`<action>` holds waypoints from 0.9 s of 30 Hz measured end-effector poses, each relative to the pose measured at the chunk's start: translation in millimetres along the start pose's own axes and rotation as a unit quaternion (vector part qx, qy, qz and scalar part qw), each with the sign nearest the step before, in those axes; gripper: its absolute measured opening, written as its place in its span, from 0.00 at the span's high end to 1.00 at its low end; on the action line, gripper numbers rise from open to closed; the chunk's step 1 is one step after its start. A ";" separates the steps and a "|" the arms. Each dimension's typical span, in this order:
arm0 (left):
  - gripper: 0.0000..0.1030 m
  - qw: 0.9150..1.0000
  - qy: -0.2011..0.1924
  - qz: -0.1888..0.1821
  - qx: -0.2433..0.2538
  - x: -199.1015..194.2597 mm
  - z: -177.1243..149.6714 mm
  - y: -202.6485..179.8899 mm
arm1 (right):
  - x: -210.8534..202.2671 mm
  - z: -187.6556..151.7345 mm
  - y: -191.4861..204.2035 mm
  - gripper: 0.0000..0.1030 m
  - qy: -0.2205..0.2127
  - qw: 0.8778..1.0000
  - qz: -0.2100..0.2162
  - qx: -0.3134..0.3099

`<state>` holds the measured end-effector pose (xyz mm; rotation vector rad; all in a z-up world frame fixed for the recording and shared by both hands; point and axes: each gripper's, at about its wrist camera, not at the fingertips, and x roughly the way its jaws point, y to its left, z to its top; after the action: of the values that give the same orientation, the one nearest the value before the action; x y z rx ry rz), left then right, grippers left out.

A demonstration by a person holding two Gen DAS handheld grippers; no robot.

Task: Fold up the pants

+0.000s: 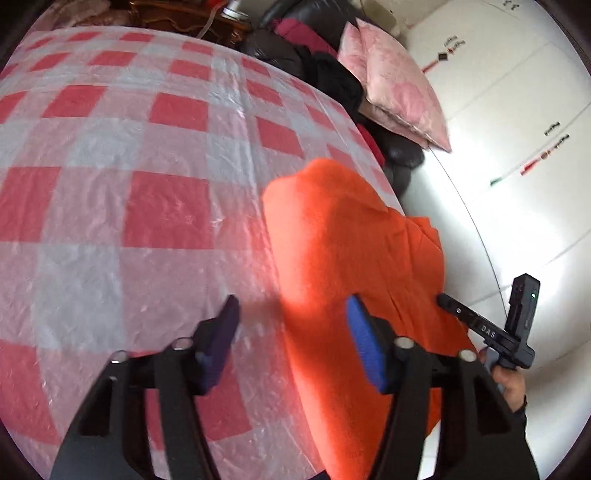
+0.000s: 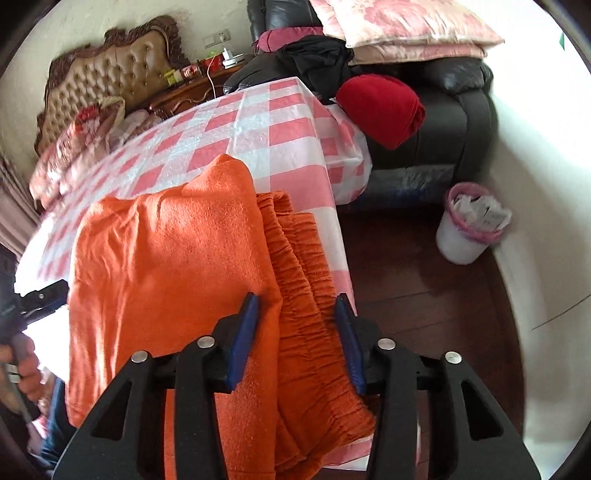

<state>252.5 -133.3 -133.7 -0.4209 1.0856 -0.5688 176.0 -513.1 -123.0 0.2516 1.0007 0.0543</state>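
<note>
Orange fleece filled the near part of both views: the pants (image 2: 173,266) lay already doubled over at the near right corner of the worktop (image 1: 110,192), their gathered elastic waistband (image 2: 314,314) running along the right edge.

The right tongs (image 2: 295,332) stood wide open, gripping nothing, blue pads straddling the waistband from just above. The left tongs (image 1: 291,332) gaped equally wide and empty, one pad over the plastic cover, the other over the orange cloth.

The fabric looked soft, light and limp, with a napped, grippy surface; it would likely sag and drape rather than hold an edge. The thick ribbed waistband seemed the surest place to pinch, several layers together.

Beneath lay a thin, crinkled red-and-white checked plastic tablecloth (image 2: 280,122), probably slippery. Beyond stood a glossy black leather sofa (image 2: 461,110) carrying pink pillows (image 2: 399,22).
</note>
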 end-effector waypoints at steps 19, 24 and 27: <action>0.46 0.993 -0.069 0.093 0.031 1.5 58.4 -6.9 | 17.8 37.2 17.5 0.59 -0.041 0.998 -0.033 0.018; 0.61 0.967 -0.121 0.133 0.177 -8.8 1.2 -74.3 | -36.9 19.2 66.2 0.33 -0.135 0.983 -0.110 -0.051; 0.69 0.956 -0.112 0.144 0.229 8.4 -22.1 -101.3 | -33.9 -2.4 95.2 0.33 -0.147 0.973 -0.145 -0.101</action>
<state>212.6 -218.7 -89.9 0.0799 0.7471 -0.4798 162.4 -425.7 -73.9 -0.0747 0.7205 -0.1426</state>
